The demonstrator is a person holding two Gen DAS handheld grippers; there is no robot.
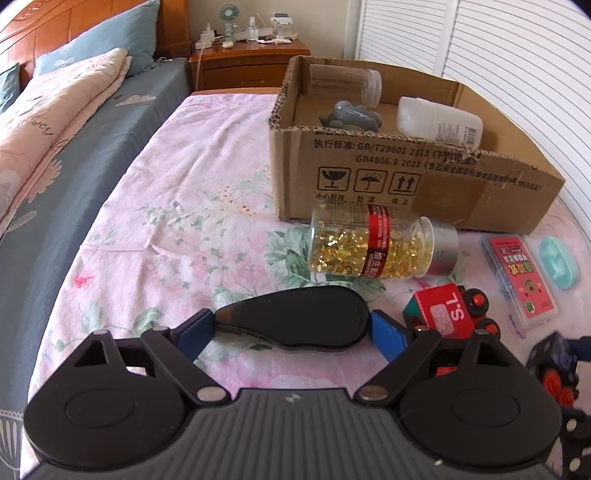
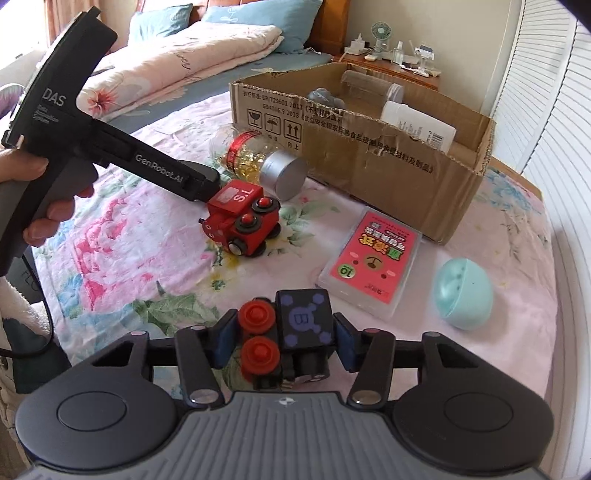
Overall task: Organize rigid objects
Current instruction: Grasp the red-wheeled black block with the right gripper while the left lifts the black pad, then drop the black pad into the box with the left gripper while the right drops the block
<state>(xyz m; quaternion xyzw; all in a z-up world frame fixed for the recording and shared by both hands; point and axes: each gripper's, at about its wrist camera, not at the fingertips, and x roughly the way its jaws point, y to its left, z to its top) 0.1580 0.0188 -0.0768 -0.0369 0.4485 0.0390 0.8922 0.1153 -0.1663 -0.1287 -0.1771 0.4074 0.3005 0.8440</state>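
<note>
Right now, bottom centre of the right wrist view: right gripper (image 2: 282, 345) is clenched on a black toy train (image 2: 295, 332), red wheels facing left, purple "B" panel on top. Bottom centre of the left wrist view: left gripper (image 1: 293, 326) has its blue pads (image 1: 388, 332) pressed against both ends of a flat black teardrop-shaped object (image 1: 295, 319), so it is grasping that.

Mid-frame on the floral sheet (image 1: 166, 229): red toy train (image 2: 242, 219) marked "S.L" lying near the left gripper's nose, pink card box (image 2: 371, 258) to its right, teal egg-shaped case (image 2: 463, 293) at the right edge. Just behind the red train, a clear capsule bottle (image 1: 373, 243) lies on its side, silver cap pointing right, touching or nearly touching the box front.

Upper right: cardboard box (image 1: 424, 177), open top, holding a grey toy (image 1: 351, 116), a white bottle (image 1: 439, 120) on its side and a clear jar (image 1: 345, 83) against the back wall.

Far, upper centre: wooden nightstand (image 1: 251, 61) with a small fan (image 1: 227, 16). Upper left: bed with folded quilt (image 1: 55, 110).
</note>
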